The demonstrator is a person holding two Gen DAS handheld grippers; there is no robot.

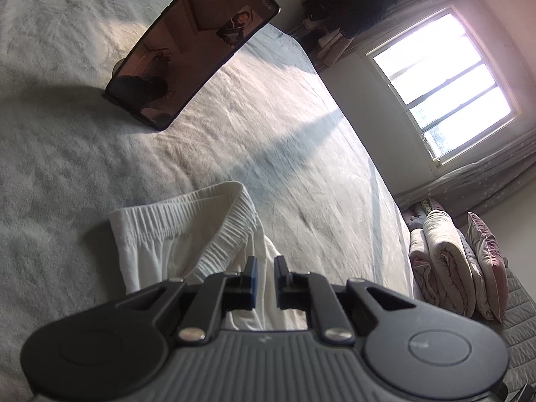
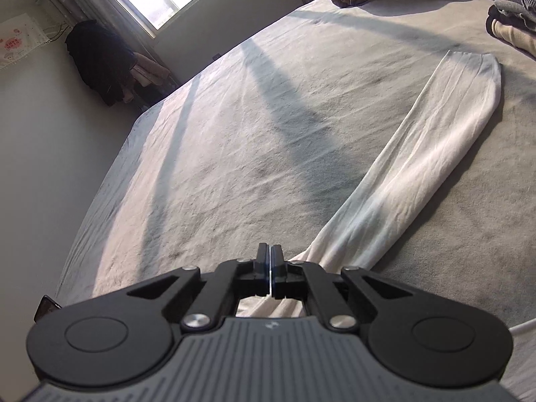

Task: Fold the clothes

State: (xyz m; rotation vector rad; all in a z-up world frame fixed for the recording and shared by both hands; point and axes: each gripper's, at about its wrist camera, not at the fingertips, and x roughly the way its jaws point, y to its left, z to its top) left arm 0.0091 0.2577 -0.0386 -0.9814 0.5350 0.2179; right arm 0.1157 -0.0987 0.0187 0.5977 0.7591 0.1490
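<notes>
While lying stretched out on the pale grey wrinkled bed sheet (image 1: 301, 134), showing no finished fold yet: white cotton trousers with a ribbed elastic waistband (image 1: 187, 234). Running from 6 o'clock up to 1 o'clock in the right wrist view, one long leg (image 2: 418, 154) resting flat, cuff farthest away. Rising at 6 o'clock in the left wrist view, waistband curling up toward the tongs.

Left gripper (image 1: 265, 268): standing narrowly apart, apparently biting bunched white cloth near the waistband. Right gripper (image 2: 269, 258): pressing fully together, pinching a thin edge of the same cloth.

Judging the task as barely beginning: grasping done, lifting and laying the trousers over themselves remaining, then smoothing.

Around: dark glossy phone propped upright (image 1: 191, 50) at 11 o'clock in the left view, well apart. Sitting at 1 o'clock in the right view, stack of folded grey and beige clothes (image 2: 512, 23), near the cuff, possibly crowding it. Resting at 4 o'clock in the left view, rolled pink quilts (image 1: 442, 261), beyond the bed. Blocking the middle of the sheet: nothing visible.
</notes>
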